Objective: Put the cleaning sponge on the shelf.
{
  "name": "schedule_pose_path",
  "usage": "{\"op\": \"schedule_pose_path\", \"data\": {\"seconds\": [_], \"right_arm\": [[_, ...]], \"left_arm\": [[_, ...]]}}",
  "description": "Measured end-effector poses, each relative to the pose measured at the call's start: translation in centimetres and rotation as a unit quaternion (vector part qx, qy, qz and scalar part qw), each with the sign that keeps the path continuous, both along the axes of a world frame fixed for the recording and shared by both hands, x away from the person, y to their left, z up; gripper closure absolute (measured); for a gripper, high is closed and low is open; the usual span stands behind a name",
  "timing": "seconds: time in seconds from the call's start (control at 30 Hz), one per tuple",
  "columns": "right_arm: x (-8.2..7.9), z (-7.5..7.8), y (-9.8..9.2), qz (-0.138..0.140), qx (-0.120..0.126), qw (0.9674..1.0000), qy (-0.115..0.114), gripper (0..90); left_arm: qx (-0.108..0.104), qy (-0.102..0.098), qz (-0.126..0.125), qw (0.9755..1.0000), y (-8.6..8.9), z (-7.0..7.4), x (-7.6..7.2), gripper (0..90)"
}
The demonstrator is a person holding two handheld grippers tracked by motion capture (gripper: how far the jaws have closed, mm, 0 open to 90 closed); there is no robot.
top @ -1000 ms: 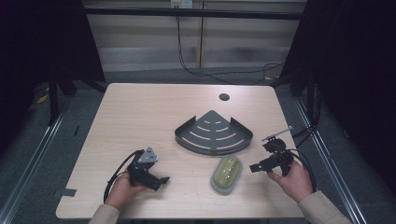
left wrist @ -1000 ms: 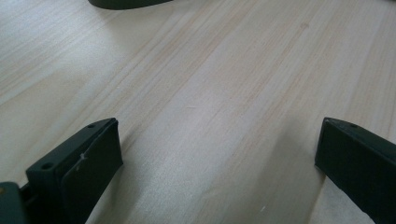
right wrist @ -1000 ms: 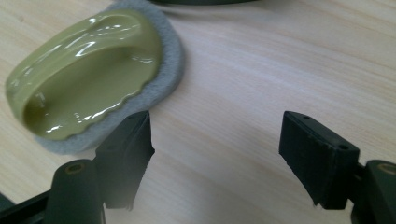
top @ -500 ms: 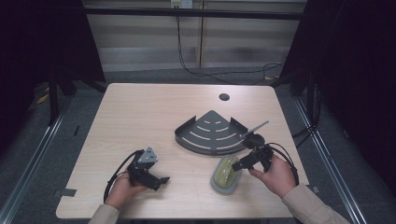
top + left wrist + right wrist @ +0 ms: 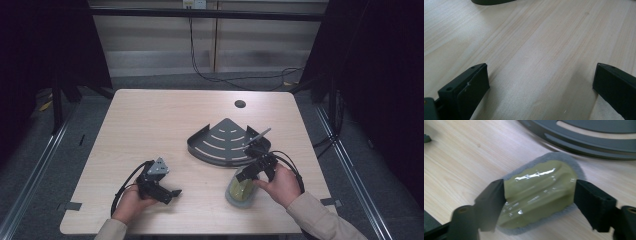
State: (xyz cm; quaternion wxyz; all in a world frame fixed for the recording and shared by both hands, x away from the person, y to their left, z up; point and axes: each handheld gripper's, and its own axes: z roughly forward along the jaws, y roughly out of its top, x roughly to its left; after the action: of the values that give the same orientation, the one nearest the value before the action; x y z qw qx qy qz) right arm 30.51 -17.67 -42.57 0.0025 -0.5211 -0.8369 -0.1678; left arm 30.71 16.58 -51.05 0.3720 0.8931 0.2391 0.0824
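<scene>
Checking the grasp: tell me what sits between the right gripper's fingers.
In the right gripper view, the right gripper has the green wrapped sponge between its fingers; whether they press it yet, I cannot tell.

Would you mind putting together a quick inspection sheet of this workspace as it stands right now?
Surface: light wood table, with a round hole near the far edge.
Job's things: dark slotted corner shelf lying flat right of centre; olive sponge in glossy wrap, grey pad underneath, lying just in front of it.
Clutter: nothing seen.
Grippers: left gripper open over bare wood; right gripper with a jaw on each side of the sponge, at or very near its sides, grip not confirmed.
Cables: a black cable loops from the left gripper; another trails from the right.
Surroundings: dark curtains at both sides, grey floor, wires behind the table.
</scene>
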Motion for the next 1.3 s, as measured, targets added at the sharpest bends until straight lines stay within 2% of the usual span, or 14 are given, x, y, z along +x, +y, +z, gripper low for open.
{"op": "schedule_pose_path", "data": {"seconds": [0.07, 0.13, 0.17, 0.23, 0.33, 0.37, 0.4, 0.43, 0.47, 0.53, 0.6, 0.93, 1.07, 1.3], "right_arm": [[0.0, -0.1, 0.0, 0.000, 0.001, 1.0000, 0.005, 25.5], [-0.2, -0.4, 0.2, 0.009, -0.016, 0.9998, 0.002, 26.4], [-0.3, -0.6, 0.2, 0.008, -0.022, 0.9997, 0.010, 28.4], [-0.5, -0.7, 0.0, 0.013, -0.026, 0.9994, 0.017, 37.0], [-1.0, -0.8, -0.3, 0.015, -0.024, 0.9993, 0.025, 43.4], [-1.1, -0.8, -0.5, 0.019, -0.021, 0.9992, 0.029, 48.8], [-1.1, -0.8, -0.5, 0.019, -0.021, 0.9992, 0.029, 48.8], [-1.2, -0.8, -0.7, 0.021, -0.019, 0.9991, 0.031, 52.2], [-1.4, -0.6, -1.0, 0.021, -0.022, 0.9991, 0.028, 59.9], [-1.4, -0.6, -1.1, 0.022, -0.026, 0.9990, 0.031, 61.8], [-1.5, -0.3, -1.7, 0.025, -0.025, 0.9989, 0.032, 71.1], [-1.8, 0.7, -2.1, 0.048, -0.051, 0.9974, 0.019, 71.6], [-1.7, 1.2, -2.2, 0.058, -0.052, 0.9968, 0.017, 71.6], [-1.4, 2.3, -2.5, 0.058, -0.047, 0.9972, 0.009, 71.6]], "left_arm": [[0.000, 0.000, 0.000, 1.0000, 0.0, 0.0, 0.0, 0.0], [-0.001, 0.000, 0.000, 1.0000, 0.0, 0.0, 0.0, 0.0], [0.000, 0.000, 0.000, 1.0000, 0.0, 0.0, 0.0, 0.0], [-0.001, 0.000, 0.000, 1.0000, 0.0, 0.0, 0.0, 0.0], [0.000, 0.000, 0.000, 1.0000, 0.0, 0.0, 0.0, 0.0], [0.000, 0.000, 0.000, 1.0000, 0.0, 0.0, 0.0, 0.1], [0.000, 0.000, 0.000, 1.0000, 0.0, 0.0, 0.0, 0.0], [0.000, 0.000, 0.000, 1.0000, 0.0, 0.0, 0.0, 0.0], [-0.001, 0.000, 0.000, 1.0000, 0.0, 0.0, 0.0, 0.0], [0.000, 0.000, 0.000, 1.0000, 0.0, 0.0, 0.0, 0.0], [0.000, 0.000, 0.000, 1.0000, 0.0, 0.0, 0.0, 0.0], [-0.001, 0.002, -0.002, 1.0000, 0.0, 0.0, 0.0, 0.0], [-0.002, 0.002, -0.002, 1.0000, 0.0, 0.0, 0.0, 0.0], [-0.001, 0.000, 0.000, 1.0000, 0.0, 0.0, 0.0, 0.0]]}}
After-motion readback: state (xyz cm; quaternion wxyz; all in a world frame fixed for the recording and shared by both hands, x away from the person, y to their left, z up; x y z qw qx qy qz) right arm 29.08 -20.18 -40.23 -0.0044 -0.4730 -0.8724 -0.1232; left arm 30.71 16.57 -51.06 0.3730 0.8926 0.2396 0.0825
